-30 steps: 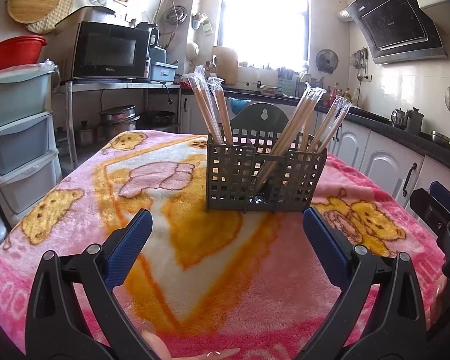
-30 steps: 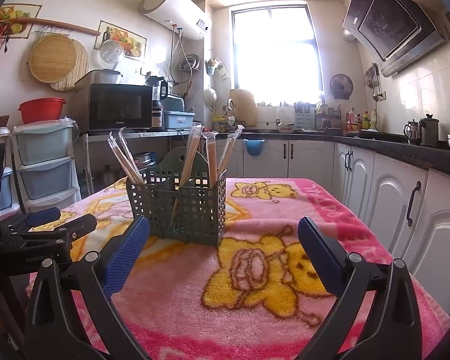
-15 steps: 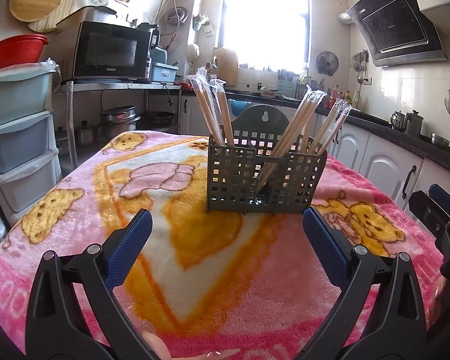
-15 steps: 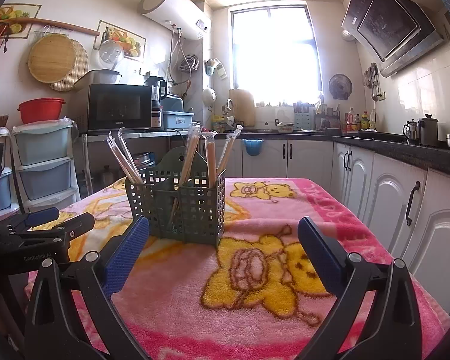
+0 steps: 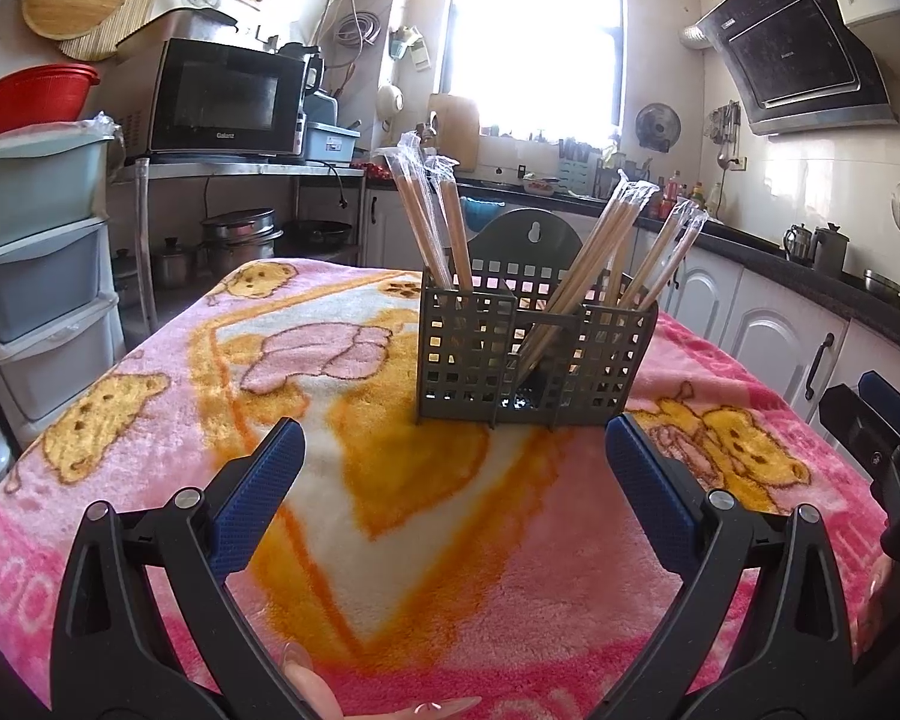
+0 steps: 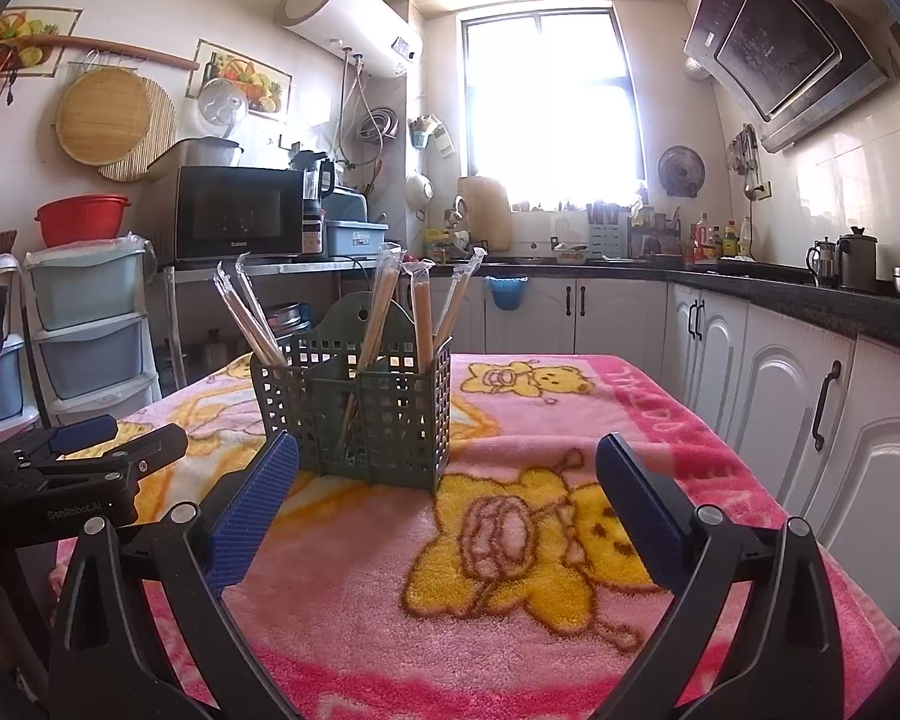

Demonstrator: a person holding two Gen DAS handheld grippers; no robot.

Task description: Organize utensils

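Both hand-held grippers, left hand-held gripper [image 5: 453,465] and right hand-held gripper [image 6: 447,483], hang wide apart and empty short of the grey caddy [image 5: 537,354] holding wrapped chopsticks [image 5: 606,267] mid-counter [image 5: 390,510], so I'd pinch one pair high and lift straight.

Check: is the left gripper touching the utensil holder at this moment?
Apart. In the left wrist view, the left gripper hangs open, with blanket visible between its fingertips and the utensil holder beyond.
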